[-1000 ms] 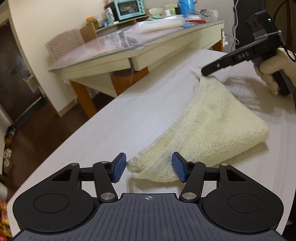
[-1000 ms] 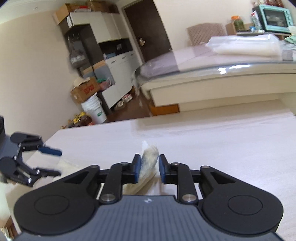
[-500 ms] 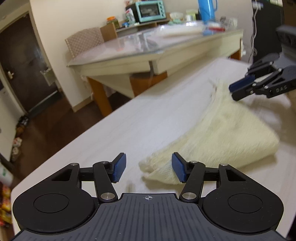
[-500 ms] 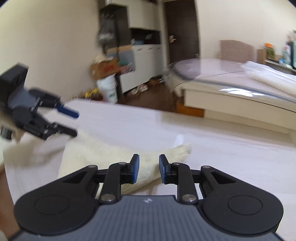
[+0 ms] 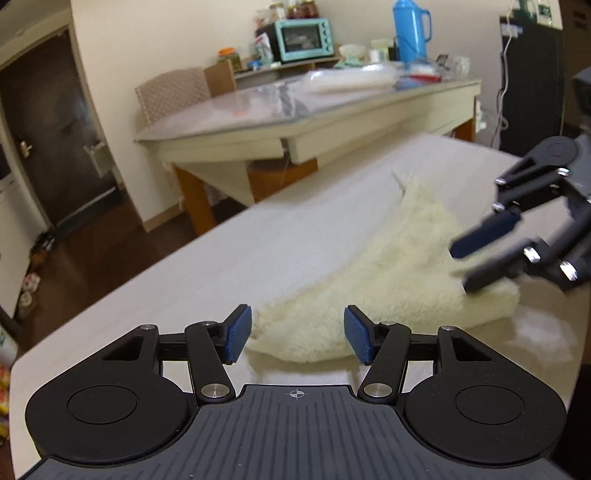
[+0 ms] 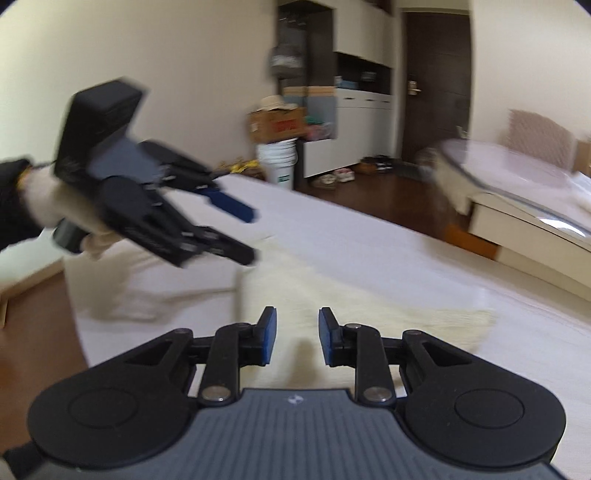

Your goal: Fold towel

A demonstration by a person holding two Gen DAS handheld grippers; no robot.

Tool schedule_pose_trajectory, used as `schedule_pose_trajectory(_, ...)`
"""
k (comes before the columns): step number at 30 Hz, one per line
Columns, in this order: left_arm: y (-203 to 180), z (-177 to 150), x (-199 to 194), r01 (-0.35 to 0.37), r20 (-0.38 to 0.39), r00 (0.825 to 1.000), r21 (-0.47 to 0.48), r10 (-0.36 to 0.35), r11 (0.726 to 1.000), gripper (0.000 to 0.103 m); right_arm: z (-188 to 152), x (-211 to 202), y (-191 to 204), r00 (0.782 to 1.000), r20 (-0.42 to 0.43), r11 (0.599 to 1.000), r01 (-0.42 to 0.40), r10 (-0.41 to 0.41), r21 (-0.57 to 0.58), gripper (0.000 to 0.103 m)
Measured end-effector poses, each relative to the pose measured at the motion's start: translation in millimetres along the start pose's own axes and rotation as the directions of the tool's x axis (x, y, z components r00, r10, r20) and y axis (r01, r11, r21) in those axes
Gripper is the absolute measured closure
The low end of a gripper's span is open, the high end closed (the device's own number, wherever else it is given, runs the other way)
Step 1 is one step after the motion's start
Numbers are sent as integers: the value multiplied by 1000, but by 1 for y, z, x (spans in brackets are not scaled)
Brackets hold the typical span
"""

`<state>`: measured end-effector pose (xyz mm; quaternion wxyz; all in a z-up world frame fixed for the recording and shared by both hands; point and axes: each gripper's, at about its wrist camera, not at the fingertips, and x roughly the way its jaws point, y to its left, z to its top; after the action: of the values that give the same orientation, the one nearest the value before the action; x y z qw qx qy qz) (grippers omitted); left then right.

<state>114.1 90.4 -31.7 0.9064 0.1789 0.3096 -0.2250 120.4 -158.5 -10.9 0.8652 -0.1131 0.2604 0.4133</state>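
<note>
A cream towel lies folded on the white table. My left gripper is open and empty, just short of the towel's near corner. My right gripper is open and empty above the towel. In the left wrist view the right gripper hovers over the towel's right fold, jaws apart. In the right wrist view the left gripper hangs over the towel's far left end, jaws apart.
A second table with a glass top stands beyond, holding a teal oven, a blue jug and bags. A chair stands by it. The white table's edge drops off at the left. Boxes and a bucket stand by the wall.
My right gripper has let go of the towel's corner, opened, and swung across to the towel's folded side. The corner now lies flat. My left gripper stayed open near the near corner.
</note>
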Motion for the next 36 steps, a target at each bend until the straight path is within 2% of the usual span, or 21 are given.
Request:
schedule_pose_trajectory(4,13,-4,12,-22,-16,1000,-89,20,996,32,-13,4,19,999,-46,998,16,-19,-60,75)
schedule_pose_trajectory(6,14,-5,13,-20,-13,1000,-95,19,995,32,-17,-1,22,999,-50,998,14,-17,-56,74)
schedule_pose_trajectory(10,14,-2,3,-25,10,1000,-106,26,994,39,-16,-9,24,998,-58,999,1,-4,-48,75)
schedule_pose_trajectory(12,13,2,-6,-27,39,999,-120,32,992,39,-13,-21,16,1000,-11,1000,-2,2,8,76)
schedule_pose_trajectory(16,-2,10,-8,-24,53,998,-91,29,996,39,-8,-29,-2,995,39,995,89,-91,45,75)
schedule_pose_trajectory(21,-28,10,3,20,13,1000,-42,-20,999,39,-15,-13,7,996,-20,996,86,-87,-40,75)
schedule_pose_trajectory(23,-36,5,7,10,0,1000,-14,-10,1000,39,-19,-10,10,996,-32,995,81,-83,-58,75)
schedule_pose_trajectory(25,-37,4,5,3,1,1000,-27,-3,1000,39,-18,-12,5,997,-16,997,70,-71,-23,74)
schedule_pose_trajectory(29,-34,6,-6,25,25,999,-91,-22,996,38,-13,-21,-22,994,2,992,109,-109,56,71)
schedule_pose_trajectory(32,-40,2,-3,21,3,1000,-85,-21,996,38,-10,-20,-50,990,-14,983,143,-142,113,70)
schedule_pose_trajectory(36,-41,-4,3,8,-10,1000,-126,-9,992,35,-11,-8,-71,987,-76,978,150,-140,147,66)
